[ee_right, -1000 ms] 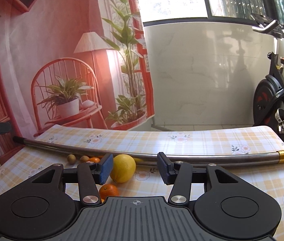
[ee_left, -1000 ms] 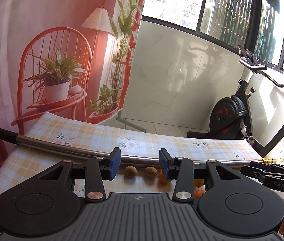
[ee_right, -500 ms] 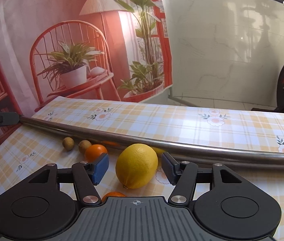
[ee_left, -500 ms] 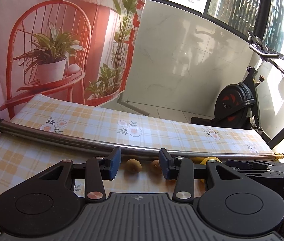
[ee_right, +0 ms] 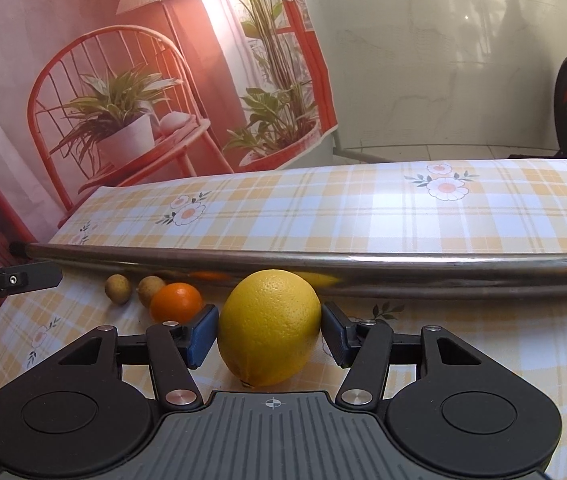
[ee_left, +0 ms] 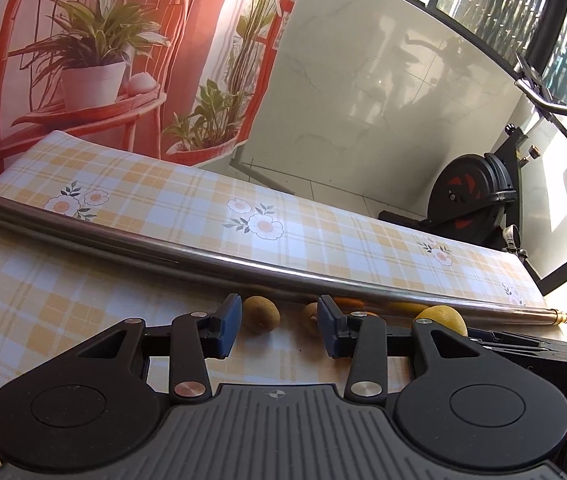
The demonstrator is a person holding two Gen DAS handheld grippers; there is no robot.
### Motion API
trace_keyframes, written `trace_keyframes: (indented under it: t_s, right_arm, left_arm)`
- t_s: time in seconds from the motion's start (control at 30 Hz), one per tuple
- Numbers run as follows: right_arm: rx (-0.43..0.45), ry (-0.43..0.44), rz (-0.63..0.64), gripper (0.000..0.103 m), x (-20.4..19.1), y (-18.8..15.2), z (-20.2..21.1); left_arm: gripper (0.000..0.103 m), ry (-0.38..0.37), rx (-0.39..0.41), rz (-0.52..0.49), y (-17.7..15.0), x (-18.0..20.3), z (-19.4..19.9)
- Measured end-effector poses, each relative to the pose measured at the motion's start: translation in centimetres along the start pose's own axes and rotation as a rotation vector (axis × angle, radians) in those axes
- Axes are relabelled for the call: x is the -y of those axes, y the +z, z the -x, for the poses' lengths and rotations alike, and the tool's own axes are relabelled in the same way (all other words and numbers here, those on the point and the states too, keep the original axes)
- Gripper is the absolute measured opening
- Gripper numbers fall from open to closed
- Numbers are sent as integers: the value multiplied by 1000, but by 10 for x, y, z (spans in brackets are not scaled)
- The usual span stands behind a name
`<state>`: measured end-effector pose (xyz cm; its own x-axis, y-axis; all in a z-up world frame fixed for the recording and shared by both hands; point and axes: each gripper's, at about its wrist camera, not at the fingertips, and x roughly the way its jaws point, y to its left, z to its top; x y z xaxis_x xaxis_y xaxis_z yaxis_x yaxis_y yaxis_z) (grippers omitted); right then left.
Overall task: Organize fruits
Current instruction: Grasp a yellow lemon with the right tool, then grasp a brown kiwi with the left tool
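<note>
In the right wrist view a large yellow lemon (ee_right: 269,326) sits on the checked tablecloth between the blue pads of my right gripper (ee_right: 269,332). The jaws are open, close on either side of it. An orange (ee_right: 176,302) and two small brown fruits (ee_right: 118,289) (ee_right: 150,289) lie to its left. In the left wrist view my left gripper (ee_left: 279,330) is open and empty, low over the cloth. The two brown fruits (ee_left: 261,315) (ee_left: 310,318) lie just beyond its tips. The lemon (ee_left: 443,318) shows to the right.
A long metal rod (ee_right: 323,266) lies across the table right behind the fruit; it also shows in the left wrist view (ee_left: 203,254). The table's far edge lies beyond it, with a printed backdrop and an exercise bike (ee_left: 479,200) behind.
Both grippers moved forward and down toward the table. The right gripper closed in around the lemon, which now sits between its pads. The left gripper neared the two brown fruits.
</note>
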<state>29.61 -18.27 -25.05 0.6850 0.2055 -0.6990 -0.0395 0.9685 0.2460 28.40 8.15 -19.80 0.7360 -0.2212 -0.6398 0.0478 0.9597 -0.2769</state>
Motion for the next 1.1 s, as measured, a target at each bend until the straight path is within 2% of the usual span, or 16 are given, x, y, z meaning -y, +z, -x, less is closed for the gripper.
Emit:
trace_keyframes:
  t_s: [0.3, 0.57, 0.63, 0.67, 0.7, 0.97, 1.1]
  right_arm:
    - [2, 13, -4, 52, 3, -1, 4]
    - [2, 8, -8, 52, 4, -1, 8]
    - [5, 1, -7, 52, 4, -2, 10]
    - [6, -5, -8, 52, 4, -2, 12]
    - [7, -8, -10, 52, 5, -3, 13]
    - [6, -32, -27, 52, 9, -11, 25]
    - [12, -46, -38, 52, 9, -15, 40]
  left_arm:
    - [43, 25, -35, 112, 4, -8, -31]
    - [43, 57, -70, 124, -2, -11, -46]
    - [40, 69, -62, 101, -3, -9, -47]
    - [30, 77, -63, 82, -5, -7, -47]
    - [29, 78, -63, 72, -5, -6, -47]
    - [28, 99, -5, -44, -9, 11, -22]
    - [29, 119, 13, -70, -17, 19, -2]
